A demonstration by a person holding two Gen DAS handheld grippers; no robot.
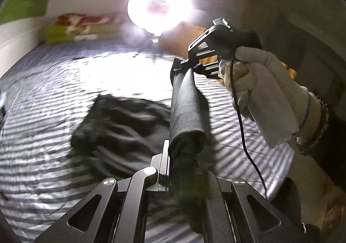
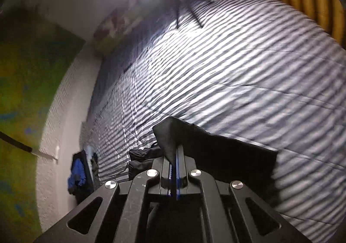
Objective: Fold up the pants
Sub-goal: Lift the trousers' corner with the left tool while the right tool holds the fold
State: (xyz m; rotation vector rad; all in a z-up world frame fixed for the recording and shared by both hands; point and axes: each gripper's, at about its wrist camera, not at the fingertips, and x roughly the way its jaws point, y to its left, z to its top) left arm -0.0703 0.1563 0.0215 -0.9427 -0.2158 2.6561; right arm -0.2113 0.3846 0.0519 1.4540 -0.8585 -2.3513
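Both claws are clenched on the dark, soft fabric pants [image 1: 186, 111]: the left claw [image 1: 170, 169] pinches one end, the right claw [image 1: 190, 65], in a white-gloved hand [image 1: 266, 95], the other. The stretch between them hangs above the striped bed [image 1: 54, 91], the rest heaped below.

We are looking at a bed covered in a grey-and-white striped quilted sheet [image 1: 54, 95], glaring under strong light. A crumpled heap of dark fabric pants [image 1: 121, 126] is lying on it. At the far end, a red, white and yellow patterned pillow [image 1: 80, 26] is resting, blurred.
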